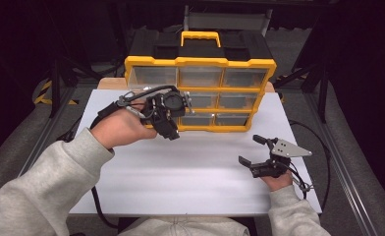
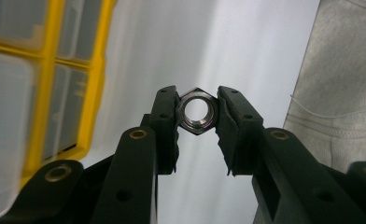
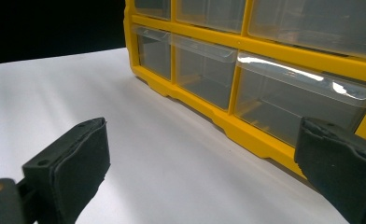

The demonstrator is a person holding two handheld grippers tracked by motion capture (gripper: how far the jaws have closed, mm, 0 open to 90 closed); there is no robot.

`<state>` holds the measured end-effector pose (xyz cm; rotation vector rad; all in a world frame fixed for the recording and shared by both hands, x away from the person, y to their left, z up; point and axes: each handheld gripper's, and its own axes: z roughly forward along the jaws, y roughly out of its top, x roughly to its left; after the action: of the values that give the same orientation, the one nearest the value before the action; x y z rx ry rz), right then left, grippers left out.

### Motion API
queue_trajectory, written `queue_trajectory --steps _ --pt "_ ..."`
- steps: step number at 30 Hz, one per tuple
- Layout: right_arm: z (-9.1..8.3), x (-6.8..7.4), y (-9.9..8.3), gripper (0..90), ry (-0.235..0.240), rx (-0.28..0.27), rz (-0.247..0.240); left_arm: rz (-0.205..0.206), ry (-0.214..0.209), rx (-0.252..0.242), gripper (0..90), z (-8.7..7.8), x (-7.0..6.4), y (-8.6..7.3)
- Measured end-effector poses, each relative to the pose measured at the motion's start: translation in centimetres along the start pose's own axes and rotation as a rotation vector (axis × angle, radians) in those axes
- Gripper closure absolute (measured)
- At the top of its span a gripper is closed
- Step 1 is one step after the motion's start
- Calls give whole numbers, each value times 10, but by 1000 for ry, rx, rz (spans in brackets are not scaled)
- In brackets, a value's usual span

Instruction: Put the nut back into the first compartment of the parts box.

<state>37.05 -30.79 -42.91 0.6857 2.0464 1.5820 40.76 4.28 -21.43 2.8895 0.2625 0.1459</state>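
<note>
The left gripper (image 2: 197,112) grasps a steel hex nut (image 2: 198,113), its two pads pressed against opposite flats so that the threaded hole faces the camera in the left gripper view. In the high view that left gripper (image 1: 167,129) hangs above the white table (image 1: 190,172), just in front of the left part of the yellow organizer (image 1: 200,93), which stands upright at the far side with its clear drawers facing the person. The right gripper (image 1: 253,150) rests low at the near right, well apart from the cabinet, with its jaws spread wide and nothing between them; in the right gripper view the two black pads (image 3: 80,168) frame the bottom row of drawers (image 3: 204,70). The step in hand looks like carrying the nut to a drawer for storing. The next move would probably call for one drawer to be pulled out, likely by the free right gripper, and then for the nut to be brought over the opening and let go. Every drawer that can be seen appears shut. From above, the hand and gripper body cover the nut and part of the middle and lower drawers behind them, so the intended compartment cannot be told. What the drawers contain is hard to make out through the glare on the plastic.
</note>
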Motion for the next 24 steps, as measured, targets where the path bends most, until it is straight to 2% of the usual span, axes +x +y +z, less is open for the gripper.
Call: queue_trajectory --steps 5,12,17,24 --pt "0 0 0 39 1 1 2 -32 15 -10 693 -20 9 -1" --pt "-1 0 0 39 -2 -1 1 -61 42 -57 693 -53 19 1" --pt "-1 0 0 39 -3 -1 2 -72 67 -39 693 -66 23 5" --pt "-2 0 1 39 -2 -3 -1 -108 109 -62 693 -90 33 9"
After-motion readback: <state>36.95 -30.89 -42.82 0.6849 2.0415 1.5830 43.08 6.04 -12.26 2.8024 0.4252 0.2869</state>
